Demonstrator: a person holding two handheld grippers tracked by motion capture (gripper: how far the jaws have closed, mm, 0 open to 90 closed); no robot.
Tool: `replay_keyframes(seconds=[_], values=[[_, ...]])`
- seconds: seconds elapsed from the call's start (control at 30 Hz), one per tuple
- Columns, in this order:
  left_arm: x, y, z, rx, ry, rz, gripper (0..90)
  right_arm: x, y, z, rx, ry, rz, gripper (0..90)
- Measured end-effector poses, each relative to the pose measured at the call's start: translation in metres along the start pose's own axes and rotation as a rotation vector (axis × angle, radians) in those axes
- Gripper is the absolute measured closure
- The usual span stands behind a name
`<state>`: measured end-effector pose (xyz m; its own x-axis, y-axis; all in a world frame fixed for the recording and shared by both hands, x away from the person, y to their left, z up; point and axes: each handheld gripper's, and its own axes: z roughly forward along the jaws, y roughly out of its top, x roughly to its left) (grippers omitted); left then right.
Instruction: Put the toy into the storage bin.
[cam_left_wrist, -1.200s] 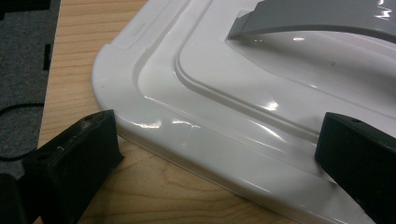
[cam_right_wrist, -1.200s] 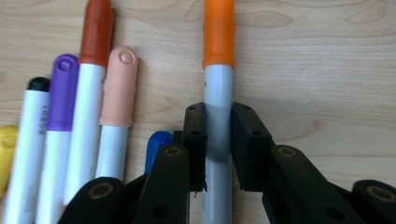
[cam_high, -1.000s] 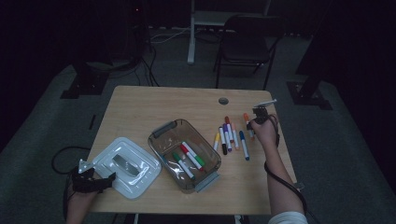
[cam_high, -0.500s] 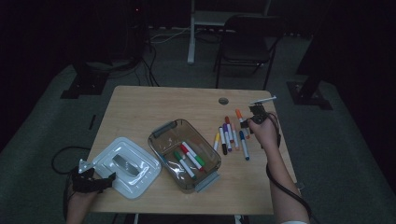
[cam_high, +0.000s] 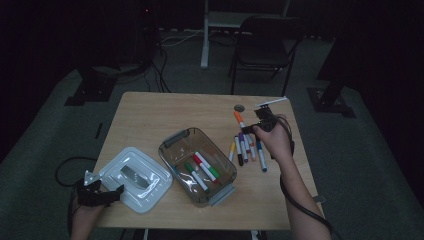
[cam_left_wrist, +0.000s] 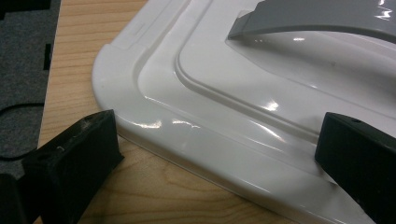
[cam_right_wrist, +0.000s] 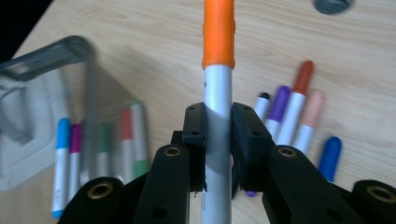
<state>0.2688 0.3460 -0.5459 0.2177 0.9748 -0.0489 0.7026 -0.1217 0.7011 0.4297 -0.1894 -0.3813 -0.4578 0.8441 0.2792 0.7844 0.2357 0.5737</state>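
The far half of the counter lies bare, so a hand could cross there from side to side, with a small round grommet near its far edge. In the middle the clear bin stands with raised walls and markers inside, blocking a low pass. Just left of it the white lid covers the near left corner, and the left tool sits at the lid's near edge, jaws apart. Right of the bin, loose markers lie in a row beneath the right tool, which carries an orange-capped marker. The near right corner is bare apart from the forearm.
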Motion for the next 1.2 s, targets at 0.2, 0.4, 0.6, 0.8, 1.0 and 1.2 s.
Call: replay_keyframes(seconds=[0.2,0.4,0.6,0.8,1.0,1.2], values=[[0.000,0.000,0.000,0.000,0.000,0.000,0.5,0.030,0.001,-0.004,-0.012,0.060,-0.060,76.5],[0.000,0.000,0.000,-0.001,0.001,0.001,0.5,0.051,0.002,0.004,0.020,0.111,-0.100,76.5],[0.000,0.000,0.000,-0.001,0.001,0.001,0.5,0.068,0.001,0.010,0.041,0.153,-0.113,76.5],[0.000,0.000,0.000,-0.001,0.001,0.001,0.5,0.086,-0.003,0.018,0.061,0.198,-0.121,76.5],[0.000,0.000,0.000,-0.001,0.000,0.001,0.5,0.109,-0.008,0.033,0.103,0.230,-0.160,76.5],[0.000,0.000,0.000,-0.001,-0.001,0.002,0.5,0.126,-0.013,0.048,0.144,0.253,-0.184,76.5]])
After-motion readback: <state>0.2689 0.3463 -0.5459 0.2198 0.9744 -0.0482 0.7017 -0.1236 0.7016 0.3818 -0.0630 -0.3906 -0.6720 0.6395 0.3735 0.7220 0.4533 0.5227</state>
